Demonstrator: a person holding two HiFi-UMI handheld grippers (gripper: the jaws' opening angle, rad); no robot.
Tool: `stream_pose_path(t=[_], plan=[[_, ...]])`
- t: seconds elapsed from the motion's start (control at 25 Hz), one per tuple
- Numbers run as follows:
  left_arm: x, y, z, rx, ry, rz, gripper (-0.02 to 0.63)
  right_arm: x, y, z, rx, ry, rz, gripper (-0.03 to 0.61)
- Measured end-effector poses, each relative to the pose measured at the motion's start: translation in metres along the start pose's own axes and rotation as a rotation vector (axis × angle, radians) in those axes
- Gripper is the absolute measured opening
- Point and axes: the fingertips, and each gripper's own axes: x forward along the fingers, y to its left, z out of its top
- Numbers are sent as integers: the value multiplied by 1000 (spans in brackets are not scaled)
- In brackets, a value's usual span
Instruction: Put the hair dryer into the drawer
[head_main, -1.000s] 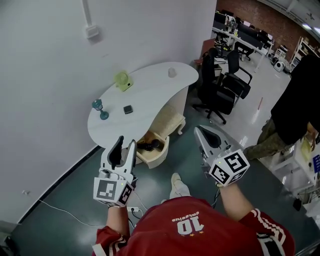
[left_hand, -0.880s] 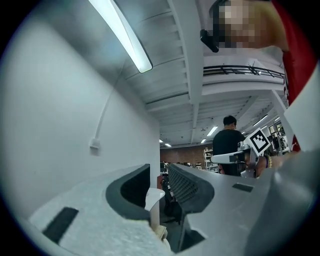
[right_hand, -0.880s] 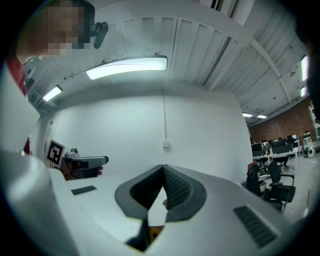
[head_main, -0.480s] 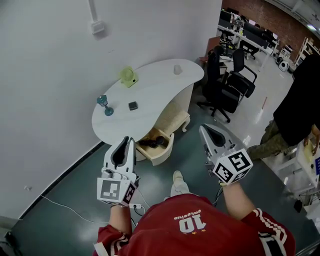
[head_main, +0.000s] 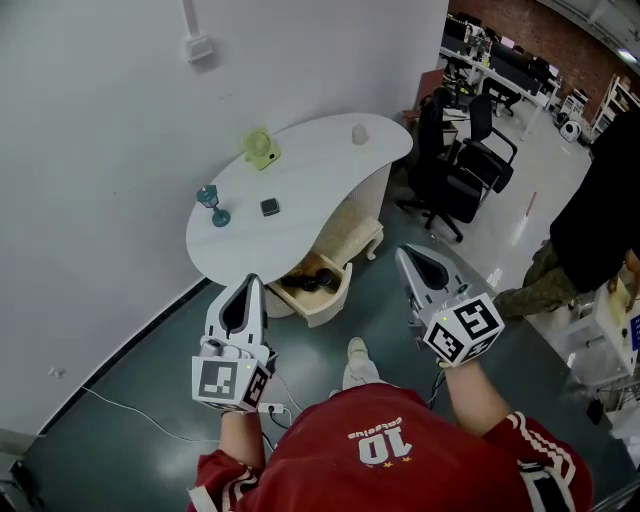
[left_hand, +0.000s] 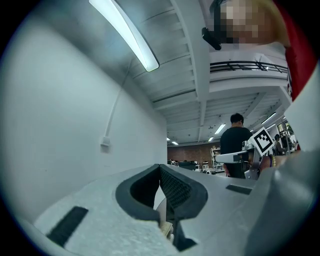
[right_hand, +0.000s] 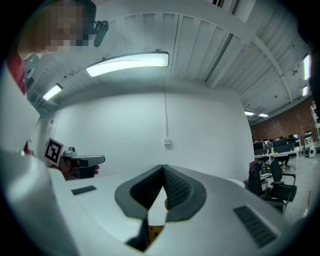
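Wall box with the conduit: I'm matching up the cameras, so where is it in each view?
Head view: wall box at top left, near the upper edge.
Left gripper view: wall box left of centre, at mid-height.
Right gripper view: wall box near centre, at mid-height.
Shared landmark: the white wall it is mounted on.

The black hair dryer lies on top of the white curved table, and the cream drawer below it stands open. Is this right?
No: the head view shows the black hair dryer lying inside the open cream drawer, not on top of the white curved table. The drawer does stand open below it.
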Motion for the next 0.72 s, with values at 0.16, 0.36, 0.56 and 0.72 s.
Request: stream_pose_path(t=[0.16, 0.36, 0.56, 0.72], plan=[[-3, 1, 1, 15, 1, 5, -14, -1, 0, 0, -5, 3, -7, 5], [-8, 1, -1, 9, 7, 11, -14, -2, 6, 0, -20, 6, -1, 5], [-10, -1, -2, 10, 4, 3, -14, -2, 10, 0, -33, 10, 0, 5], [-14, -5, -1, 13, 13, 3, -14, -4, 11, -2, -26, 16, 4, 5]])
